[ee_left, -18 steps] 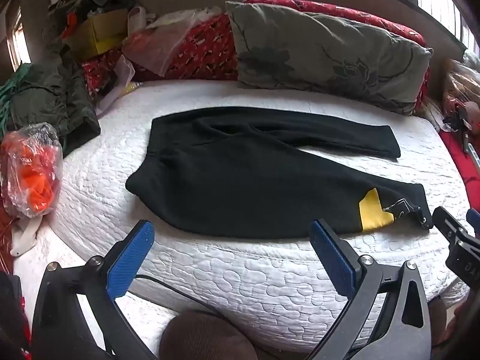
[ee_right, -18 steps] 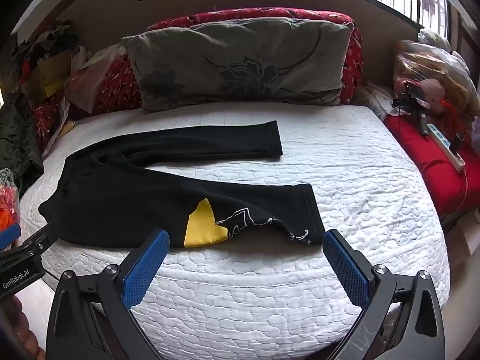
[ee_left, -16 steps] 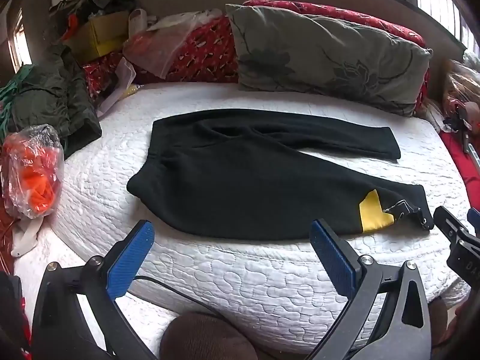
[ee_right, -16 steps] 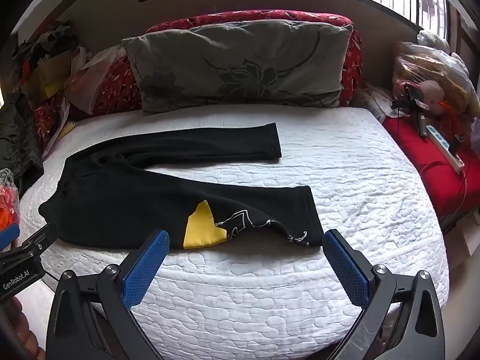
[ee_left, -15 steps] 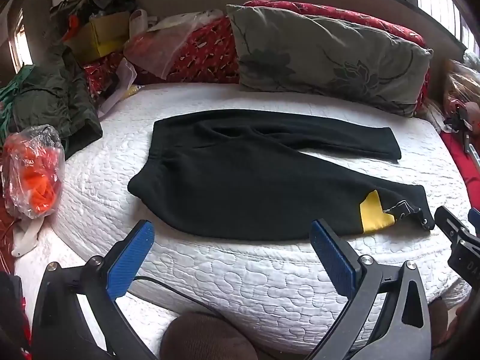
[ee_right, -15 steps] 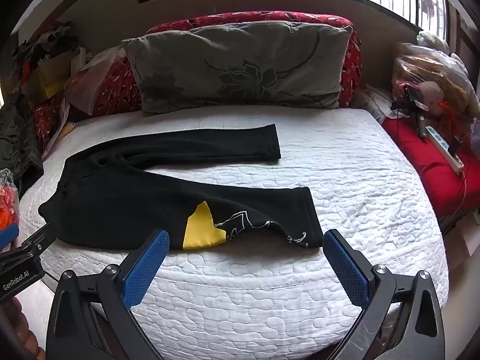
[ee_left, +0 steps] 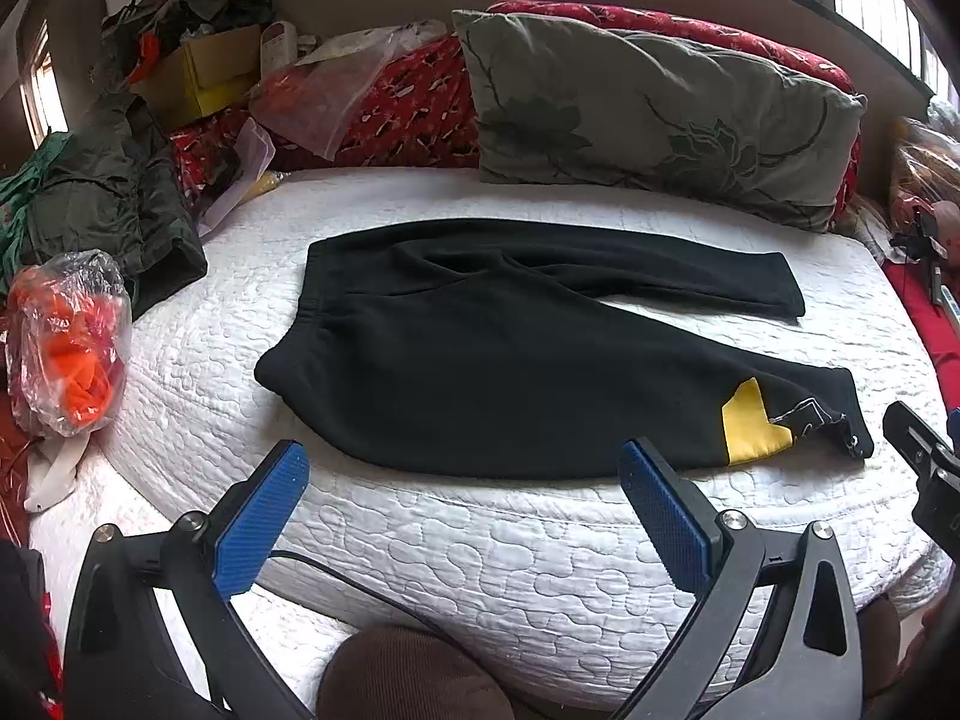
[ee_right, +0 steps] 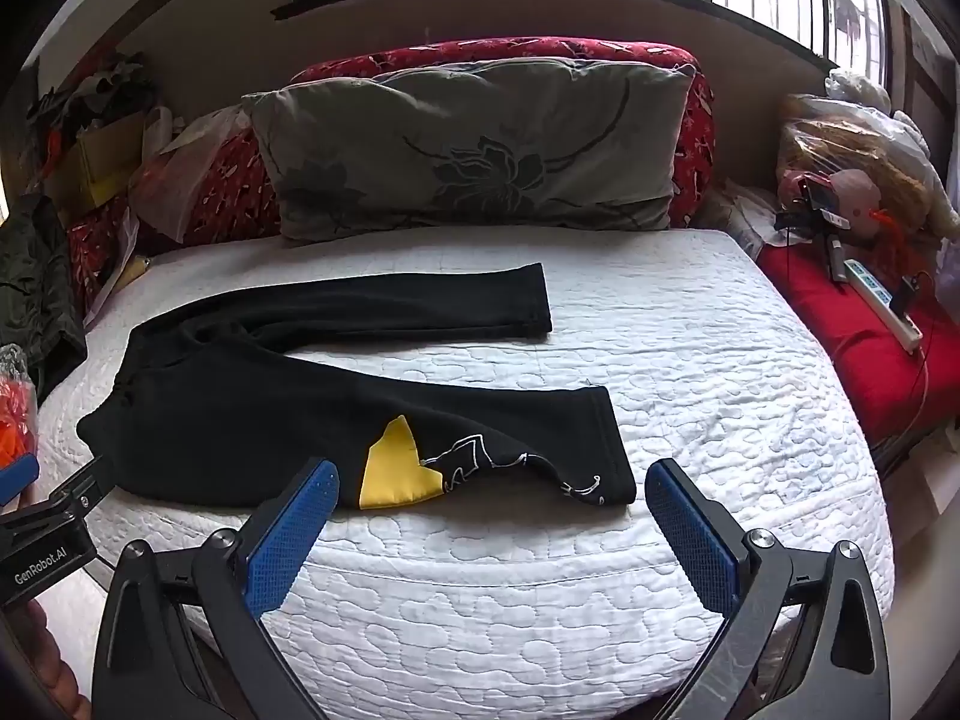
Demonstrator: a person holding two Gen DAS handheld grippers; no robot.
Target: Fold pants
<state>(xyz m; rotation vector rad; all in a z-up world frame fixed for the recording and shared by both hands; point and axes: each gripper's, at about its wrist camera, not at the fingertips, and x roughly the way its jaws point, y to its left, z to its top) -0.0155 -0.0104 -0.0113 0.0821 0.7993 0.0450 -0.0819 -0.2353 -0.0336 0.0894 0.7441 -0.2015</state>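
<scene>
Black pants (ee_left: 480,354) lie flat on the white quilted mattress (ee_left: 540,552), waistband to the left, two legs spread apart to the right. The near leg carries a yellow patch (ee_left: 750,429) and white line art near its cuff. They also show in the right wrist view (ee_right: 252,408), with the yellow patch (ee_right: 393,471). My left gripper (ee_left: 462,510) is open and empty, just short of the near edge below the seat. My right gripper (ee_right: 489,525) is open and empty, just short of the near leg's cuff (ee_right: 612,450).
A grey floral pillow (ee_right: 468,150) leans on red cushions at the back. A dark green jacket (ee_left: 108,204), a bag of orange items (ee_left: 66,336) and boxes crowd the left. A red surface with a power strip (ee_right: 882,300) lies to the right.
Both views have edged slightly nearer to the bed. The pants lie as before and both grippers stay open.
</scene>
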